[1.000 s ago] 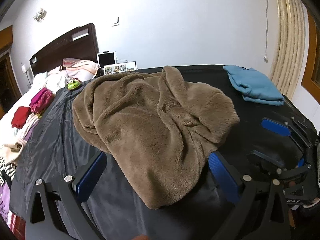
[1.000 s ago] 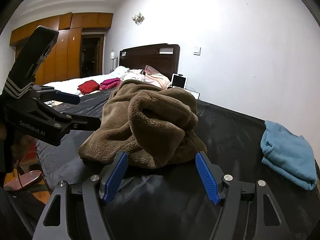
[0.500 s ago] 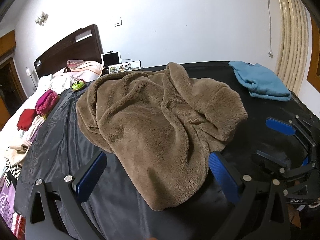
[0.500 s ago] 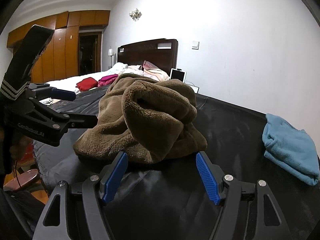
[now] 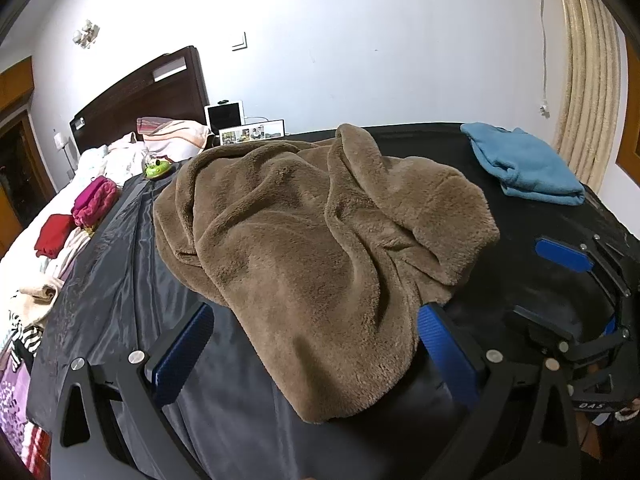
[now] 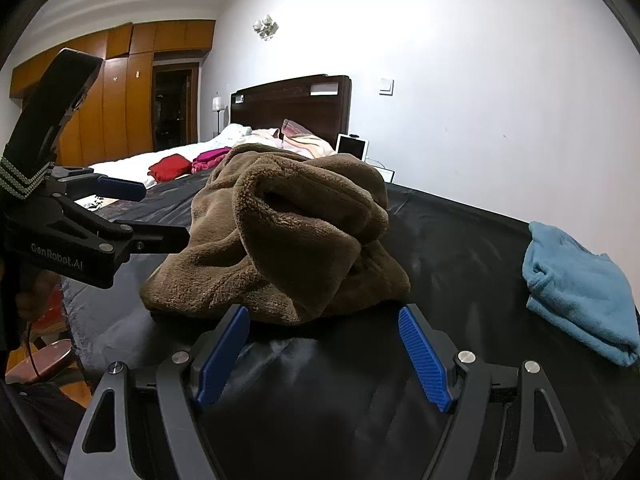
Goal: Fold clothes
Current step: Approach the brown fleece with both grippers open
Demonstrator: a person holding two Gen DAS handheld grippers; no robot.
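Where it lies crumpled, the brown fleece [image 6: 280,236] sits just beyond the right hand-held gripper [image 6: 322,354].

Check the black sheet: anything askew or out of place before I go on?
Only the brown fleece garment: it lies crumpled in a heap on the black sheet, unfolded, one end hanging toward the near edge. The blue garment is folded at the far corner. Nothing spilled or damaged.
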